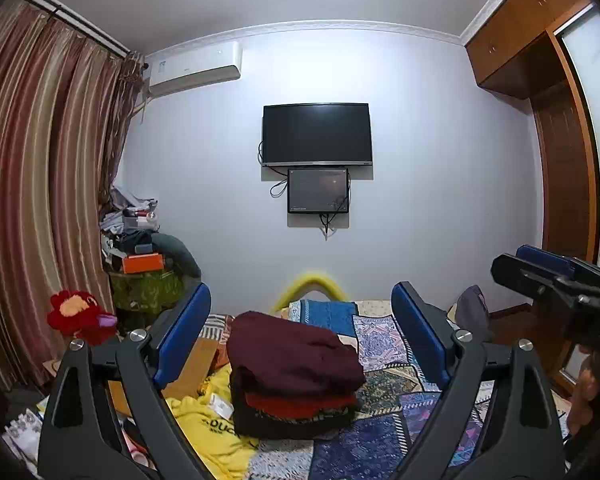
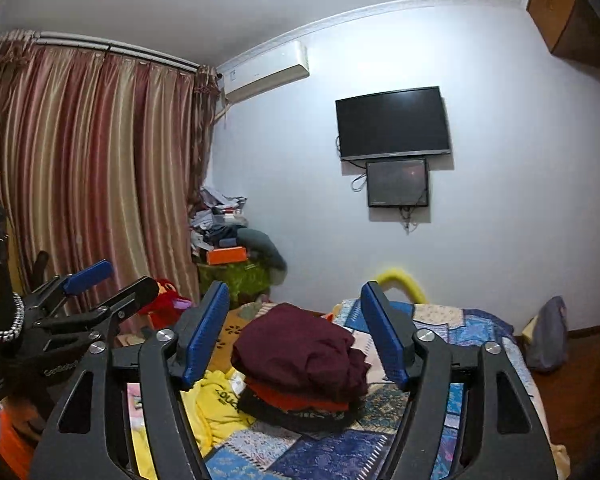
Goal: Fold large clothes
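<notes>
Both grippers held level above a bed covered by a patchwork quilt. The left gripper and right gripper each stand wide apart with nothing between the ribbed blue pads. The stack of folded clothes, soft and rounded, maroon on top over red and dark layers, rests mid-quilt, clear of both tools. A crumpled yellow garment lies just beside it toward the striped curtain. Bare quilt lies open to the stack's right, toward the wooden wardrobe.
</notes>
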Demonstrator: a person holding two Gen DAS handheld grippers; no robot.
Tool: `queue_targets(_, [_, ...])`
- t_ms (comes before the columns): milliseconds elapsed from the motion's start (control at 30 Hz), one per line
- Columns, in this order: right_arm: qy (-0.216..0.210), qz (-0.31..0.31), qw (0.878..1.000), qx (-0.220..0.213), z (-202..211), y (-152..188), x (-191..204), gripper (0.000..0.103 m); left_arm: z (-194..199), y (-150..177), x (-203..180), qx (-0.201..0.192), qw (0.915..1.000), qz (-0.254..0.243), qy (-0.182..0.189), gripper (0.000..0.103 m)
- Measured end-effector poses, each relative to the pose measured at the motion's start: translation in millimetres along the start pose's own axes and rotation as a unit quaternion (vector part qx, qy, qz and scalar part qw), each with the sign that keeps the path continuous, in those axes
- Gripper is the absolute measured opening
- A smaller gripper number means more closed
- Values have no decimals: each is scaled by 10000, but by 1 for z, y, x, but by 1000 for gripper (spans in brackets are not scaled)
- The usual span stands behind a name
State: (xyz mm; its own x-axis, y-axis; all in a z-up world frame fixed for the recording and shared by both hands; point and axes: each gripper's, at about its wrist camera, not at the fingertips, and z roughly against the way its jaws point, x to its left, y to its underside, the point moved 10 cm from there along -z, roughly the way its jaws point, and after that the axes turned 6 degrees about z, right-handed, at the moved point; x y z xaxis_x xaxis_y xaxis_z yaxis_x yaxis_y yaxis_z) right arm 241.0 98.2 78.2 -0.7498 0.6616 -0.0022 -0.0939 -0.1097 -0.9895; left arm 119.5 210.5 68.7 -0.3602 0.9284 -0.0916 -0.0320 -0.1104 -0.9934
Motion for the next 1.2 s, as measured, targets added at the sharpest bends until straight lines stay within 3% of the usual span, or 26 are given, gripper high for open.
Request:
queue_targets(67, [118,-31,9999,-8,1,2,-2,86,3,5,2,-2,10000,30,-81,99])
queue_targets(267, [372,-142,9991,133,0,8,-12,96,6,13,7,-2,9996,73,-280,103])
queue_targets(1200, [411,-112,9975,566,6,33,-8,96,-5,43,7,283,9992,25,-270,103])
